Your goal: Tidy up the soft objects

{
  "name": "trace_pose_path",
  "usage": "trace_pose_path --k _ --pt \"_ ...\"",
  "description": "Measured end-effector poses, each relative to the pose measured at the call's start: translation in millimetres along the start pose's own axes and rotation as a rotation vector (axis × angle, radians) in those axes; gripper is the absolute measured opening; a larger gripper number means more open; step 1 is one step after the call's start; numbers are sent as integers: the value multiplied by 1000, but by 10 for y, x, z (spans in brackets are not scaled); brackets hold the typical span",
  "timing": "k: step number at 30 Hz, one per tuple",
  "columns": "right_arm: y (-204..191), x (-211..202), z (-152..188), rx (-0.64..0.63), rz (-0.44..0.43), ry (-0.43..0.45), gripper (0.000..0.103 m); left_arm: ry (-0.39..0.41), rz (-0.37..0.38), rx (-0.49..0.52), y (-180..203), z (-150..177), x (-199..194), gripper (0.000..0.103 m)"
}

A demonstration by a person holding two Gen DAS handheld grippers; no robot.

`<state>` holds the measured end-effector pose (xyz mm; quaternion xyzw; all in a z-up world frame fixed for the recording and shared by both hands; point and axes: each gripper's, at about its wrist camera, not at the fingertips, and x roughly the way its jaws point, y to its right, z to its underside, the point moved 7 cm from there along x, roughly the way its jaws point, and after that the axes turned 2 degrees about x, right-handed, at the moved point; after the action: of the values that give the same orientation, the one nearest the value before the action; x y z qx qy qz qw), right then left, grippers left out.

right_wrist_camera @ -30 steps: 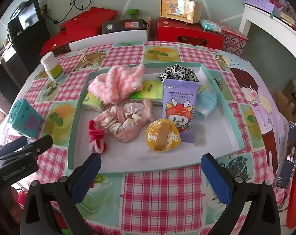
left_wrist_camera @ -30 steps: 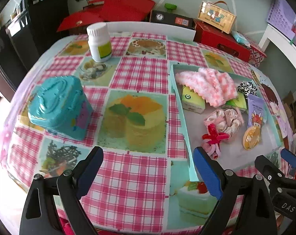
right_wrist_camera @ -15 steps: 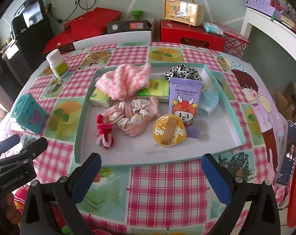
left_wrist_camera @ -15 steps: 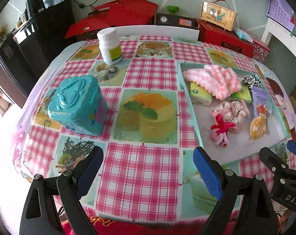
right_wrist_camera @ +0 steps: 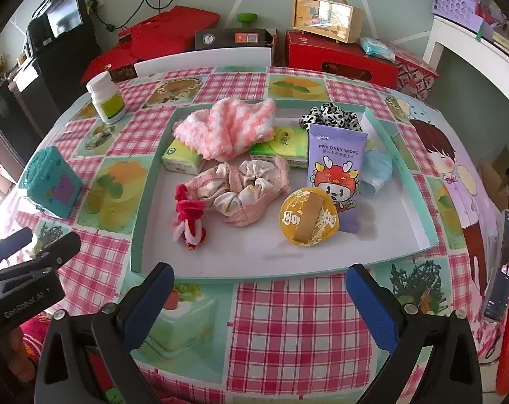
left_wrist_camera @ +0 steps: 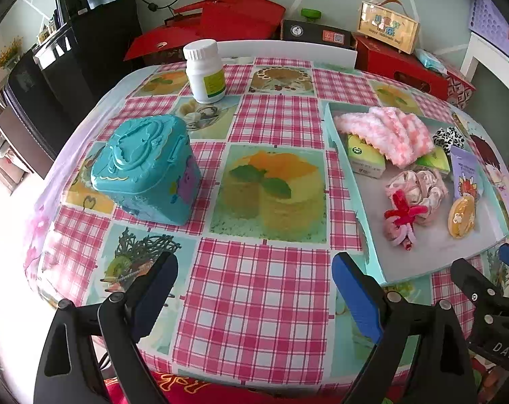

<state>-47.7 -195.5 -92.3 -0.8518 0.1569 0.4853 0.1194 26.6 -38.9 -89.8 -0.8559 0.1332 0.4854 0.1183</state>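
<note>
1. Both grippers, left gripper (left_wrist_camera: pixel 254 289) and right gripper (right_wrist_camera: pixel 259 294), we held gaping wide and empty above the checked tablecloth (right_wrist_camera: pixel 298 323).
2. We saw the pink scrunchie (right_wrist_camera: pixel 244 192) lying inside the teal tray (right_wrist_camera: pixel 140 202).

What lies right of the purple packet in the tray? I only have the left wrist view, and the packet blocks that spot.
Observer: In the right wrist view, a pale blue soft item lies beside the wipes packet, partly tucked behind it, inside the tray.
Operator: Is the right gripper open? I see only its edge.
Observer: Yes. The right gripper is open and empty, hovering short of the tray's near rim.
Operator: Anything past the tray's right side?
Observer: A phone with its screen lit sits to the right of the tray.
</note>
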Motion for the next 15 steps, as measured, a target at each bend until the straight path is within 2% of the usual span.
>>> trace_pose_path --k 7,15 --pt "7 42 12 3 4 -4 103 -7 -7 14 22 14 46 93" --pt "18 79 19 10 5 -13 103 -12 21 4 29 26 63 93"
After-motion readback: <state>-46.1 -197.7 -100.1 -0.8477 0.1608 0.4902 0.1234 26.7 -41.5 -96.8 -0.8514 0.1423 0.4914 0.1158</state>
